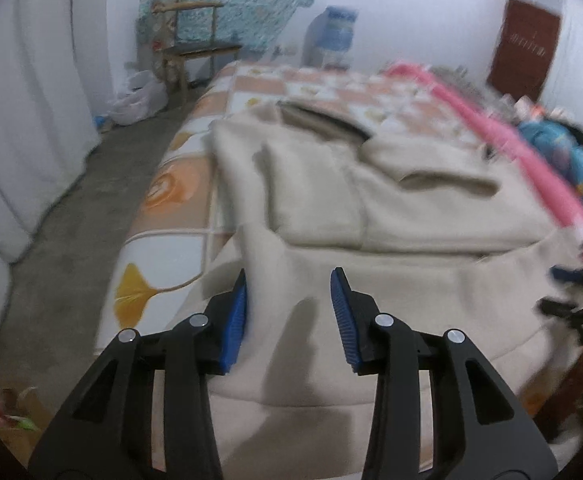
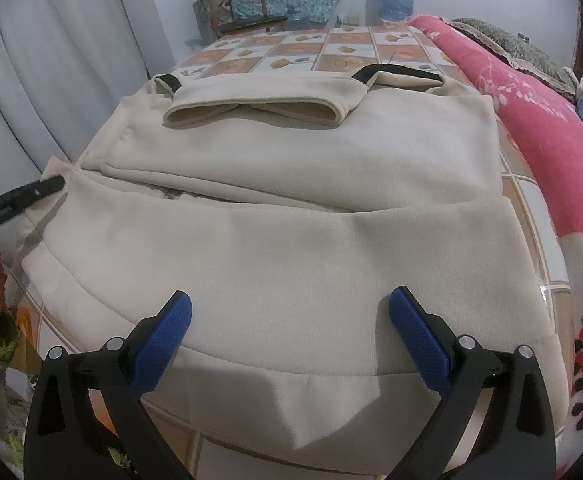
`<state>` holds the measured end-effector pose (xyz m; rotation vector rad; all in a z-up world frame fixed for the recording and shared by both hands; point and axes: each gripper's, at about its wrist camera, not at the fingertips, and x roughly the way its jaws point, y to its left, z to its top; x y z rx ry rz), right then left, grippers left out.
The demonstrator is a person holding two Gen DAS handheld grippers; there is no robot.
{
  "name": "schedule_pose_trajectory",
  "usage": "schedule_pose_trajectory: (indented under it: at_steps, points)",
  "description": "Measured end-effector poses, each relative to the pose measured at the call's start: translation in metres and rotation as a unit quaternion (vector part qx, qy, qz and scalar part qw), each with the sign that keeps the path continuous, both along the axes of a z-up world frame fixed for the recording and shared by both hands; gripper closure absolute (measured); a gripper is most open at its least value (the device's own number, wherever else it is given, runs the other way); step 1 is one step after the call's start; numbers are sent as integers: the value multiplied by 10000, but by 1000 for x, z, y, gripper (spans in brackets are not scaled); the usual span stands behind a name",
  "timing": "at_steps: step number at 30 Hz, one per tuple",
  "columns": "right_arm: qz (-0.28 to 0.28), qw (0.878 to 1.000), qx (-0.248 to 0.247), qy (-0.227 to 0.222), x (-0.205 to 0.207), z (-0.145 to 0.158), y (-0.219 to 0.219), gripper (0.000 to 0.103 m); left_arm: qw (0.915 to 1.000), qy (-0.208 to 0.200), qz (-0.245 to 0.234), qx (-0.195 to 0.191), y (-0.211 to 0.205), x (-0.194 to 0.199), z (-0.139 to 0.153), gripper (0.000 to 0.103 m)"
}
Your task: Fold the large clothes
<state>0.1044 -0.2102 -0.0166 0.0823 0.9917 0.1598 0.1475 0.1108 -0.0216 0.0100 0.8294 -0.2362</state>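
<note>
A large cream hooded sweatshirt lies flat on the bed, sleeves folded in over the body, hood at the far end. It also shows in the left wrist view. My left gripper is open and empty, just above the garment's near left part. Its finger shows at the left edge of the right wrist view, near the garment's left side. My right gripper is wide open and empty over the near hem. It appears blurred at the right edge of the left wrist view.
The bed has an orange-and-white patterned sheet. A pink floral blanket lies along the bed's right side. A wooden chair, a plastic bag, a water bottle and white curtains stand beyond; concrete floor runs left of the bed.
</note>
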Motion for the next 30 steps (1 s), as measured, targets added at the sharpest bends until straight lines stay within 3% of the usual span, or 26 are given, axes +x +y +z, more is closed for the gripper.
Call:
schedule_pose_trajectory:
  at_steps: [5,8,12,14,20,27,30]
  points:
    - [34,9997,225,17,-1,2,-6,7,9953,-22,267,927,-18,1,-6,74]
    - [-42,9971,760,96,-4,8,-23,7,9879,-128,340,1507,-32,-3,-7,74]
    - [-336,9924,1138,-333,-19,29,-61,7,9786,-197,449,1997,-44,-5,-8,74]
    - [-462,9912,1146,-483,-23,36,-77,7,9776,-191,510,2031,-45,-6,-8,74]
    - [-816,9889,1183,-385,-6,38,-113,26,9797,-102,661,1887,-43,-5,-7,74]
    - [-961,9916,836,-203,17,28,-121,45,9787,-85,687,1931,-47,-5,-8,74]
    - [-952,9927,738,-26,17,21,-120,59,9787,-90,680,1935,-47,-5,-8,74]
